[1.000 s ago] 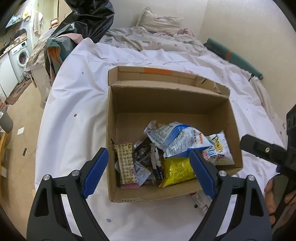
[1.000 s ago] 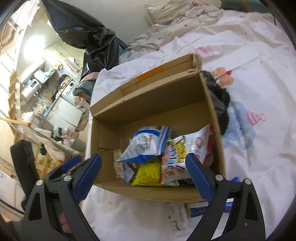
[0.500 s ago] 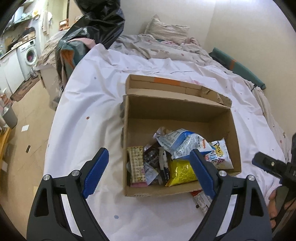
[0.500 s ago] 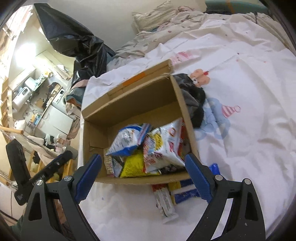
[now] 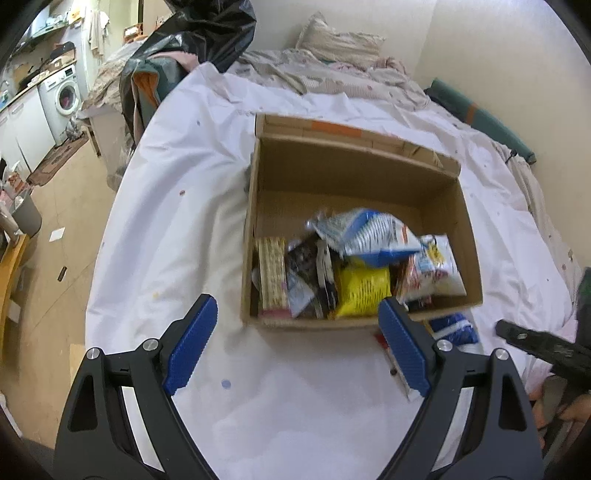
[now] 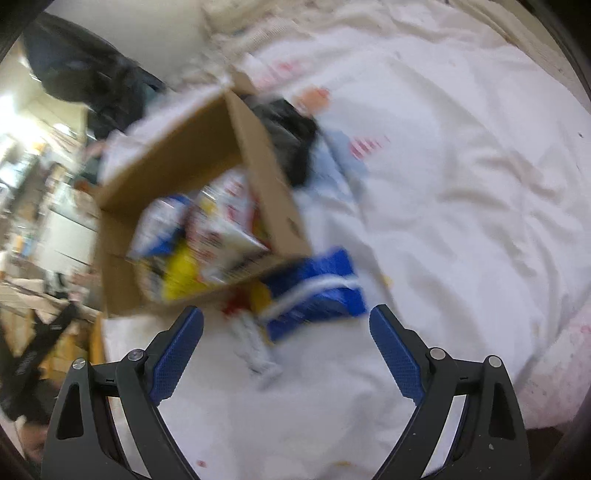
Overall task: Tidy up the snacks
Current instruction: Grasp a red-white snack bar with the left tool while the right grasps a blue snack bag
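An open cardboard box [image 5: 284, 177] sits on a white bed sheet and holds several snack packs: a blue-white bag [image 5: 365, 230], a yellow bag [image 5: 360, 286], a patterned bar [image 5: 271, 271]. The box also shows blurred in the right wrist view [image 6: 266, 177]. A blue snack pack [image 6: 317, 291] and a white wrapper [image 6: 255, 347] lie on the sheet just outside the box's near side. The blue pack also shows in the left wrist view [image 5: 456, 328]. My left gripper [image 5: 295, 339] is open and empty, short of the box. My right gripper [image 6: 286, 350] is open and empty above the loose packs.
A black cloth [image 6: 291, 136] lies beside the box's right wall. A black plastic bag [image 5: 207, 33] and rumpled bedding with a pillow [image 5: 343, 40] lie at the bed's far end. The floor and a washing machine [image 5: 61, 96] lie to the left.
Both grippers have drawn back from the box. The right view has swung right and down, bringing the loose blue pack and wrapper between its fingers. Both stay open.
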Action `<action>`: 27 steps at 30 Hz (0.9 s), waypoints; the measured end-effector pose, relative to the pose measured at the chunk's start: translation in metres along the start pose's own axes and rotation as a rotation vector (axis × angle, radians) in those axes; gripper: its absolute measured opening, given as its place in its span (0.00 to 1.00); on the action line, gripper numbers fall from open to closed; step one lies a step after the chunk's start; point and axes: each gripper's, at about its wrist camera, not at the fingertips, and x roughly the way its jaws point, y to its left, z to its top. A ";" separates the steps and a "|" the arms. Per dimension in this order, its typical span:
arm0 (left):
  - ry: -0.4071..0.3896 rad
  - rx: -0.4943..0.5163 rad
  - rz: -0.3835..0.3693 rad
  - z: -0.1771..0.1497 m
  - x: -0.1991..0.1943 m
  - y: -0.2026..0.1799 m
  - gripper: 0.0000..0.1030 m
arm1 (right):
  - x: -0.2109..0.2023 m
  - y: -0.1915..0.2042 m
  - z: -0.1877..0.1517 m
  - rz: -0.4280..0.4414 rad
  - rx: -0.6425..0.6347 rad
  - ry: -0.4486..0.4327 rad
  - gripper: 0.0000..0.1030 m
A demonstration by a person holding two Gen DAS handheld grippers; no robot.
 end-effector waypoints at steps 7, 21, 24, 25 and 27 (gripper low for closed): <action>0.046 -0.033 -0.018 -0.010 0.004 0.003 0.84 | 0.052 -0.008 0.016 -0.189 0.005 0.104 0.91; 0.060 -0.062 0.007 -0.005 0.015 0.009 0.84 | 0.094 0.012 0.018 -0.120 -0.114 0.208 0.60; 0.074 -0.067 0.007 -0.006 0.017 0.010 0.84 | 0.091 0.020 0.005 -0.063 -0.135 0.247 0.41; 0.082 -0.067 0.006 -0.007 0.019 0.009 0.84 | 0.091 0.022 -0.001 -0.044 -0.140 0.262 0.39; 0.100 -0.070 0.008 -0.008 0.022 0.009 0.84 | 0.088 0.028 -0.011 0.002 -0.153 0.284 0.37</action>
